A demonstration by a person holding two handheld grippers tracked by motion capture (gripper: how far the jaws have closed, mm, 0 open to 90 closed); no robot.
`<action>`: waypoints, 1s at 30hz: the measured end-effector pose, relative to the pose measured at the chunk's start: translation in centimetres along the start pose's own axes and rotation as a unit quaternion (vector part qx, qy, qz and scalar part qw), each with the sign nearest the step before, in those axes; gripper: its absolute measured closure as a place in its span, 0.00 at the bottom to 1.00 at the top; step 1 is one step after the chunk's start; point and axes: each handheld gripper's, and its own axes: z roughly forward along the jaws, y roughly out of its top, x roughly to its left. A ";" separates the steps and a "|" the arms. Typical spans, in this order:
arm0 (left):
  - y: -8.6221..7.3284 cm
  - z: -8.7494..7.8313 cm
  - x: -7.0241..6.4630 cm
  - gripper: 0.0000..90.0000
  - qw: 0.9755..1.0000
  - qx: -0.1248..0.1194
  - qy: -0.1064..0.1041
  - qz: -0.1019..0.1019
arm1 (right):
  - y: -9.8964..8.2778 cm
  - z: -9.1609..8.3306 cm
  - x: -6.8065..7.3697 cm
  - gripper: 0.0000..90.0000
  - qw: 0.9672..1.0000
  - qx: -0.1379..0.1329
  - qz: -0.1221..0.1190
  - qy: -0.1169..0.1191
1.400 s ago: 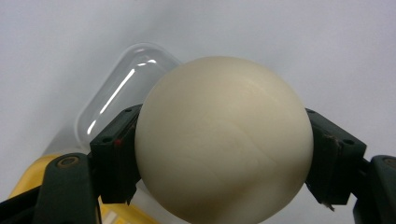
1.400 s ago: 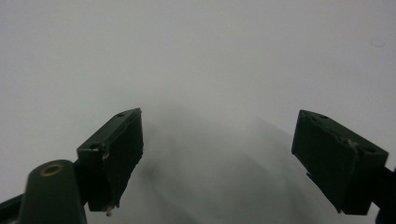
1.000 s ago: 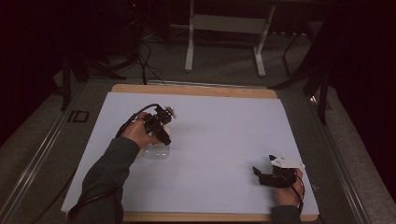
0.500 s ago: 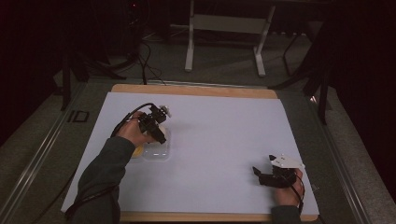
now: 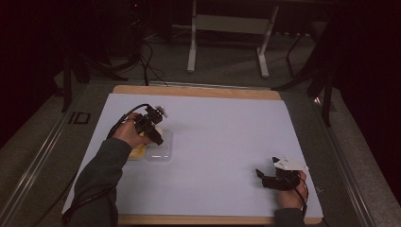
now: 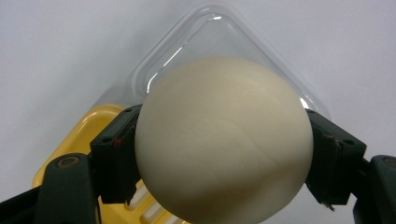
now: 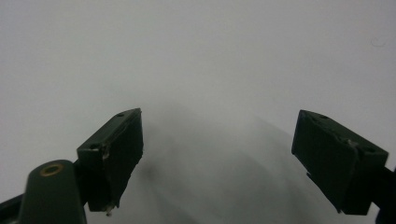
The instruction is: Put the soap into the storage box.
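right hand-held gripper [image 5: 261, 176]: near edge of the desk, right side, held low over the white sheet; jaws spread wide apart, nothing between them. In the right gripper view [image 7: 217, 154] just bare white surface and the jaws' soft shadow.
right hand [image 5: 289, 190]: wrapped round the gripper body from below; grey three-cornered plate on top, cable trailing back to the wrist.
left forearm [image 5: 99, 179]: dark sleeve, comes in from bottom left, angled up toward the tray.
left hand [image 5: 128, 134]: gripping the left tool, cable looped above it.
left hand-held gripper [image 5: 156, 137]: left-centre of the sheet, over the containers; jaws clamped on the pale ball. In the left gripper view [image 6: 224, 154] one jaw pad presses each side of it.
ball [image 6: 223, 142]: cream, smooth, round, looks like dough; held between the jaws above the tray and lid. Can't tell if it touches anything below.
yellow tray [image 6: 91, 135]: ribbed base, beneath and left of the ball in the left gripper view; on the sheet in the high view [image 5: 137, 152].
clear lid [image 6: 215, 28]: transparent plastic, rounded corners, lying just beside the yellow tray on the far side of the ball; whether the two touch, can't tell.
desk [image 5: 227, 123]: white sheet over a wooden top, wood strip showing at far and near edges.
beyond desk: grey floor, cables, pale metal stand legs [image 5: 227, 42], dark surroundings.
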 end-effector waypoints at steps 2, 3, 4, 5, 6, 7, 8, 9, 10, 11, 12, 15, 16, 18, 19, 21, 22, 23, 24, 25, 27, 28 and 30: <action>-0.2 0.0 0.1 0.27 1.000 -0.001 0.001 -0.001 | 0.0 0.0 0.0 0.18 1.000 0.000 0.000 0.000; -0.2 -0.1 0.2 0.27 1.000 0.000 0.001 -0.003 | 0.0 0.0 0.0 0.18 1.000 0.000 0.000 0.000; -0.3 -0.1 0.3 0.27 1.000 0.000 0.002 -0.003 | 0.0 0.0 0.0 0.18 1.000 0.000 0.000 0.000; -0.4 -0.1 0.4 0.27 1.000 -0.001 0.001 -0.006 | 0.0 0.0 0.0 0.18 1.000 0.000 0.000 0.000; -0.5 -0.1 0.5 0.27 1.000 0.001 0.000 -0.007 | 0.0 0.0 0.0 0.18 1.000 -0.001 0.000 -0.001; -0.6 -0.2 0.6 0.27 1.000 0.001 0.001 -0.007 | 0.0 0.0 0.0 0.18 1.000 0.000 0.000 -0.001; -0.7 -0.2 0.6 0.27 1.000 0.001 0.002 -0.010 | 0.0 0.0 0.0 0.18 1.000 -0.001 0.000 -0.001; -0.8 -0.2 0.8 0.27 1.000 0.002 0.001 -0.009 | 0.0 0.0 0.0 0.18 1.000 -0.001 0.000 -0.001; -0.9 -0.2 0.8 0.27 1.000 0.002 0.001 -0.012 | 0.0 0.0 0.0 0.18 1.000 -0.001 0.000 -0.001; -0.9 -0.2 0.8 0.27 1.000 0.002 0.001 -0.012 | 0.0 0.0 0.0 0.18 1.000 -0.001 0.000 -0.001; -1.0 -0.2 1.0 0.27 1.000 0.002 0.002 -0.012 | 0.0 0.0 0.0 0.18 1.000 0.000 0.000 -0.001; -1.3 -0.1 1.2 0.27 1.000 0.006 0.005 -0.017 | 0.0 0.0 0.0 0.18 1.000 0.000 0.000 -0.001; -1.4 0.0 1.2 0.27 1.000 0.009 0.005 -0.016 | 0.0 0.0 0.0 0.18 1.000 0.000 0.000 -0.001; -1.6 0.0 1.4 0.27 1.000 0.008 0.005 -0.019 | 0.0 0.0 0.0 0.18 1.000 0.000 0.000 -0.001; -1.7 0.0 1.5 0.27 1.000 0.007 0.004 -0.023 | 0.0 0.0 0.0 0.18 1.000 0.000 0.000 -0.001; -1.9 0.0 1.7 0.27 1.000 0.008 0.005 -0.024 | 0.0 0.0 0.0 0.18 1.000 0.000 0.000 -0.001; -2.0 0.0 1.8 0.27 1.000 0.007 0.005 -0.025 | 0.0 0.0 0.0 0.18 1.000 0.000 0.000 -0.001; -2.1 0.0 1.9 0.27 1.000 0.007 0.006 -0.025 | 0.0 0.0 0.0 0.18 1.000 -0.001 0.000 -0.001; -2.1 0.0 1.9 0.27 1.000 0.007 0.006 -0.025 | 0.0 0.0 0.0 0.18 1.000 -0.001 0.000 -0.001; -2.3 -0.1 2.0 0.27 1.000 0.006 0.006 -0.029 | 0.0 0.0 0.0 0.18 1.000 0.000 0.000 -0.001; -2.5 -0.2 2.2 0.27 0.999 0.007 0.007 -0.031 | 0.0 0.0 0.0 0.18 1.000 0.000 0.000 -0.001; -2.6 -0.3 2.3 0.27 0.999 0.005 0.008 -0.033 | 0.0 0.0 0.0 0.18 1.000 0.000 0.000 -0.001; -2.7 -0.3 2.4 0.27 0.999 0.006 0.009 -0.034 | 0.0 0.0 0.0 0.18 1.000 0.000 0.000 -0.001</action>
